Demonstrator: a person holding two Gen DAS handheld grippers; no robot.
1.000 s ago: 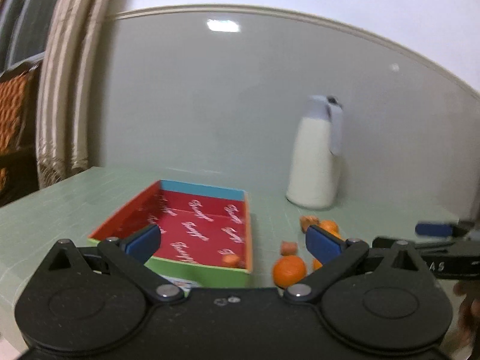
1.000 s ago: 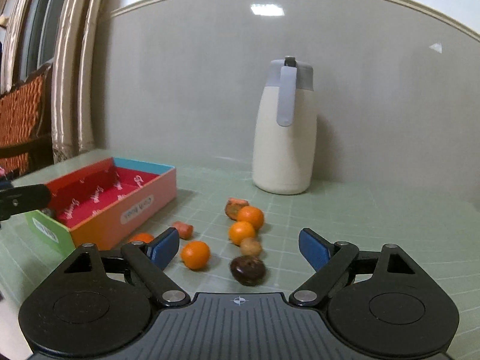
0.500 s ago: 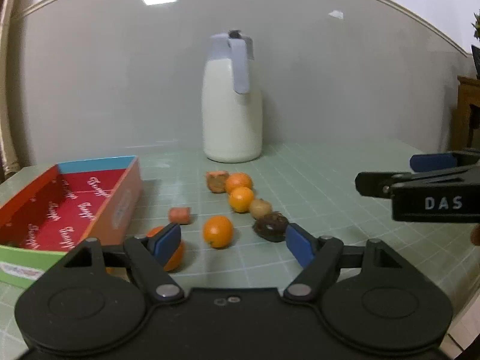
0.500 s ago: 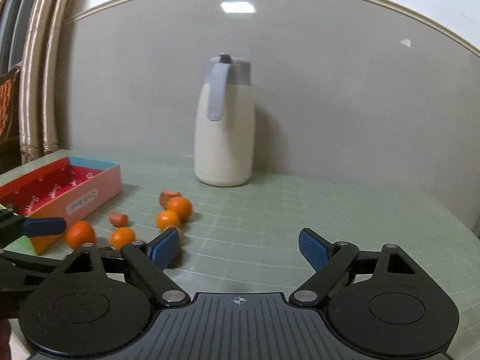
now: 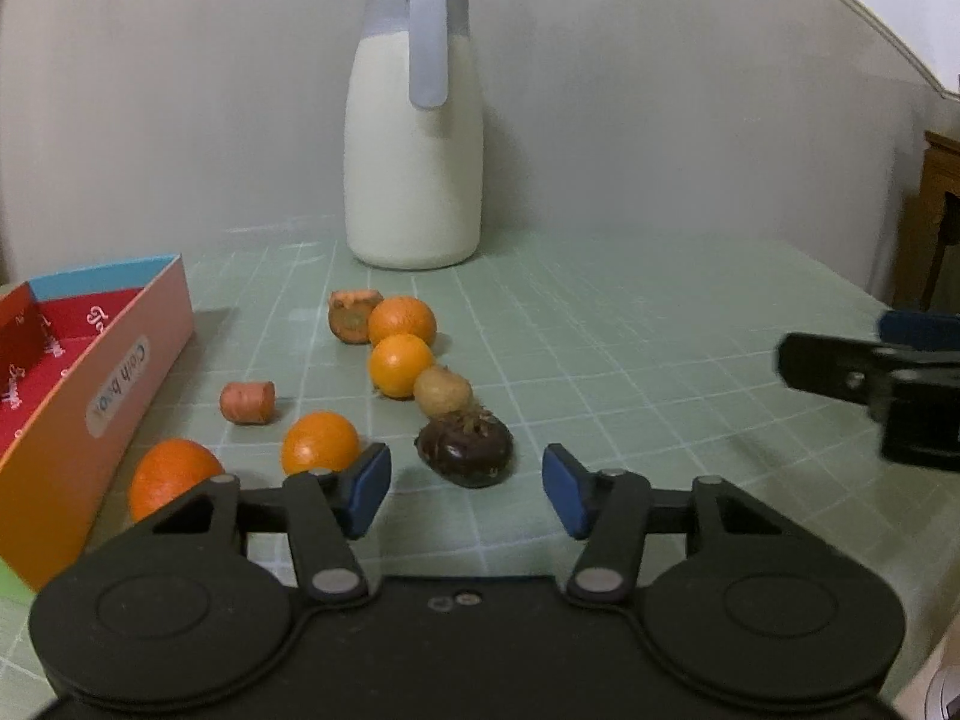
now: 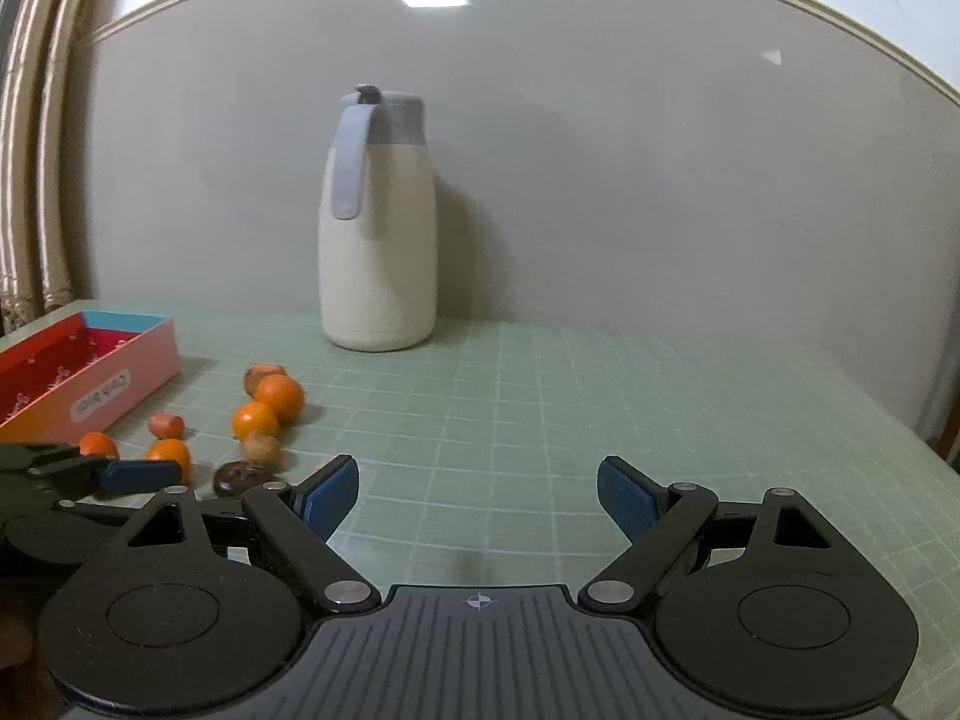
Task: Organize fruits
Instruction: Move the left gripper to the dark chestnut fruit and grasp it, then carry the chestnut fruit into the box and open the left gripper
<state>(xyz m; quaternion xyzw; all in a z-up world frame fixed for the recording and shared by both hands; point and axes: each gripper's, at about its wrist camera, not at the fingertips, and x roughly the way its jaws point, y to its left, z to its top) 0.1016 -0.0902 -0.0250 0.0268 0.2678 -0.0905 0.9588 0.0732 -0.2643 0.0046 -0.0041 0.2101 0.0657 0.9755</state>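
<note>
Several small oranges lie on the green mat, one (image 5: 320, 441) just ahead of my left gripper's left finger, another (image 5: 173, 476) beside the box. A dark brown fruit (image 5: 466, 447) lies just beyond my left gripper (image 5: 467, 489), which is open and empty. A tan round fruit (image 5: 442, 391) and two carrot pieces (image 5: 247, 402) lie near. The red-lined box (image 5: 114, 387) stands at the left. My right gripper (image 6: 478, 501) is open and empty over bare mat, right of the fruits (image 6: 260, 418).
A white jug with a grey lid (image 5: 414, 132) stands at the back against the wall; it also shows in the right wrist view (image 6: 377, 222). A wooden piece of furniture (image 5: 936, 204) is at the far right. The table's right edge (image 6: 924, 450) curves near.
My left gripper has swung right from the box toward the fruits and come closer to the dark fruit. My right gripper has swung right, so the fruits now sit at its left.
</note>
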